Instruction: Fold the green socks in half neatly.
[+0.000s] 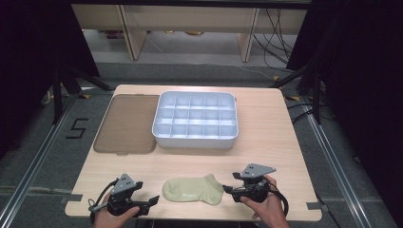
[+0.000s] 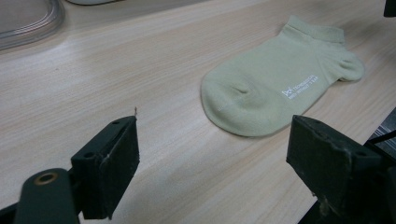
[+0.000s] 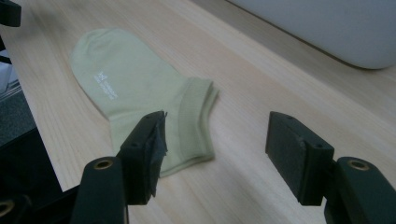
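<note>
On table (image 1: pixel 280 142), sock (image 1: pixel 192 189) lies between both open hand-held grippers

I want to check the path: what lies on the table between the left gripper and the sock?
Only bare wooden table lies between the open left gripper and the sock, as the left gripper view shows.

Lab: black curtains (image 1: pixel 28 57), floor rails (image 1: pixel 38 156), loose cables (image 1: pixel 275 38)

The left gripper (image 1: pixel 153 201) is resting near the table's front edge with its jaws standing apart. The right gripper (image 1: pixel 229 186) is also gaping, and both hands are gripping from below.
</note>
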Tool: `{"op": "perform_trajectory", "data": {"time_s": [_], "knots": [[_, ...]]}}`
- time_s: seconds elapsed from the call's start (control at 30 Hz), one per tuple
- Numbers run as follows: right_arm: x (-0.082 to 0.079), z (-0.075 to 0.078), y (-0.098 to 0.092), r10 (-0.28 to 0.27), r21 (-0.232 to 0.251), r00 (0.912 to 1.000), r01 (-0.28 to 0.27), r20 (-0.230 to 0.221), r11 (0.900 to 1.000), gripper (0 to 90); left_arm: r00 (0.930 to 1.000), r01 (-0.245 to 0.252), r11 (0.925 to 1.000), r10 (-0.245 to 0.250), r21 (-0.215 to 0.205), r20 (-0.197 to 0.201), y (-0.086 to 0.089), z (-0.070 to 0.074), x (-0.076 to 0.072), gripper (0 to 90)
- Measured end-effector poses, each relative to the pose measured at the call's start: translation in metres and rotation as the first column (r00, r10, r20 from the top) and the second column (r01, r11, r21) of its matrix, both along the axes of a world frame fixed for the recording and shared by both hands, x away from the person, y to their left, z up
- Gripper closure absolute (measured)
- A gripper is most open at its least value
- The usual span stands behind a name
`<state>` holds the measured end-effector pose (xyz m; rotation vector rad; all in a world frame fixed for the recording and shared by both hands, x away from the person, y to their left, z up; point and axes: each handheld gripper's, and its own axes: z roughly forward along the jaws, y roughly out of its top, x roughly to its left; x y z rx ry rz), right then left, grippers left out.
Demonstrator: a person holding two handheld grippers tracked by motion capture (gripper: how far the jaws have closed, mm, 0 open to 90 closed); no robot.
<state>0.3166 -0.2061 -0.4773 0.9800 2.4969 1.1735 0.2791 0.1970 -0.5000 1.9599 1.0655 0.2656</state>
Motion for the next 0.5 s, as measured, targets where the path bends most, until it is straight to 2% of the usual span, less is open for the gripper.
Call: {"op": "perform_trajectory", "data": {"time_s": [0.03,0.07,0.1,0.13,0.33,0.5], "knots": [[0.0,-0.001,0.004,0.003,0.001,1.0,-0.003,-0.005,1.0,39.9,0.9999,-0.012,0.9998,0.012,-0.017,0.003,-0.002,-0.001,0.0,16.3],[0.001,-0.002,0.007,0.015,0.001,0.9998,-0.015,-0.009,1.0,41.3,0.9999,-0.013,0.9998,0.013,-0.014,-0.001,-0.002,-0.001,0.0,16.3],[0.001,-0.002,0.011,0.026,0.0,0.9996,-0.026,-0.011,1.0,43.2,1.0,0.003,1.0,-0.003,0.006,0.004,0.0,-0.001,0.0,16.3],[0.001,-0.002,0.012,0.035,-0.006,0.9993,-0.036,-0.015,0.999,44.1,0.9999,-0.011,0.9999,0.011,-0.01,0.007,-0.002,-0.002,0.0,16.3],[0.004,-0.007,0.021,0.032,-0.039,0.9992,-0.033,-0.024,0.999,50.3,1.0,-0.007,1.0,0.007,-0.003,0.006,-0.001,-0.001,0.0,16.3],[0.01,-0.014,0.025,0.027,-0.058,0.9981,-0.03,-0.056,0.998,57.1,1.0,-0.003,1.0,0.003,-0.008,0.007,-0.001,-0.001,0.0,16.3]]}}
